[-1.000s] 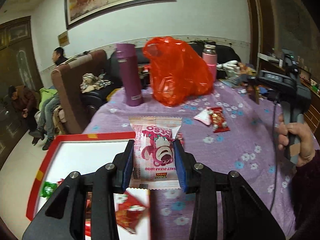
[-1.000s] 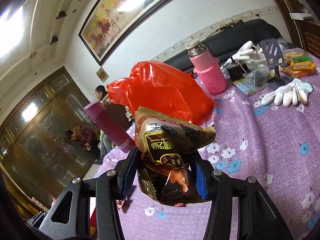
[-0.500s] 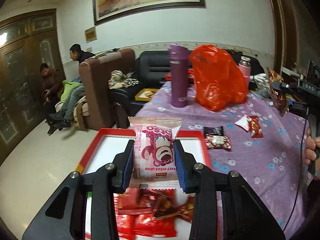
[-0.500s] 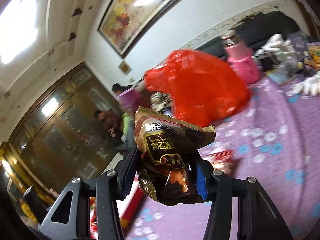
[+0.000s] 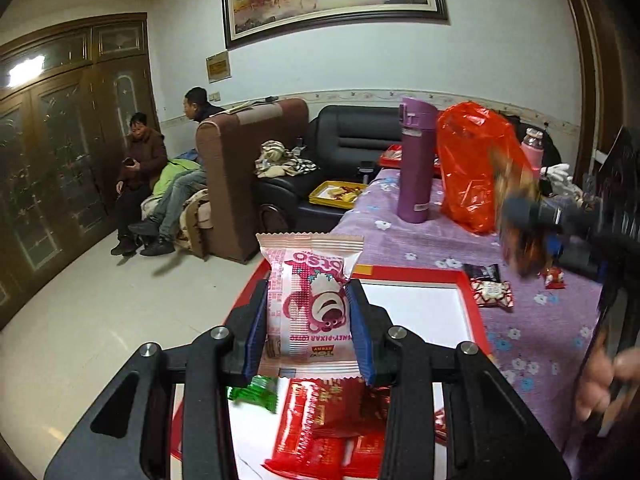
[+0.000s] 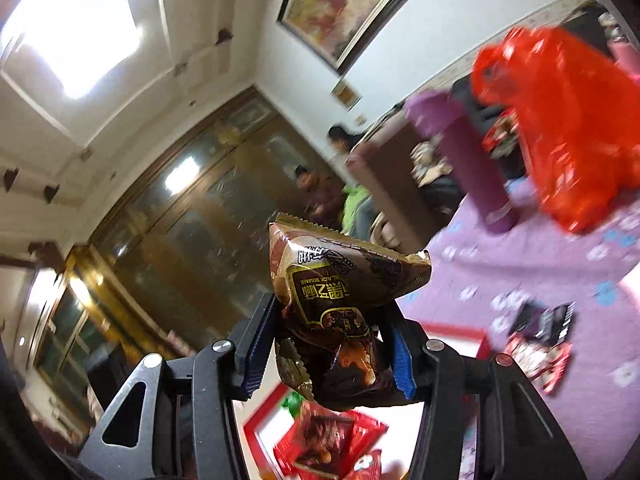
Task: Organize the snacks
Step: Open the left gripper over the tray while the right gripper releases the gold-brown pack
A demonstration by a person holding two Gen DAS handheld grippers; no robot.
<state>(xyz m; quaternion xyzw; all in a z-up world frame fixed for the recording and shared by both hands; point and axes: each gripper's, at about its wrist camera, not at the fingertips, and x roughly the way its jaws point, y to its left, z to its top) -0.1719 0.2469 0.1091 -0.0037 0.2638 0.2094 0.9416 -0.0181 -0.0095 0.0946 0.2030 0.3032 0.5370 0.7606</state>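
Left gripper (image 5: 308, 320) clamped on flat, glossy pink snack pkt (image 5: 310, 300) w/ crimped ends. Right gripper (image 6: 328, 344) clamped on crinkly brown foil pkt (image 6: 340, 304), over red-rimmed white tray (image 5: 420, 274).

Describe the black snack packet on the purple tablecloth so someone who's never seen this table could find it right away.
Start at the red-rimmed tray on the purple flowered tablecloth. Just off the tray's far right corner, two small packets lie on the cloth touching each other. The black packet is the farther one; its neighbour, the red-and-white packet, is lighter and sits nearer the camera.
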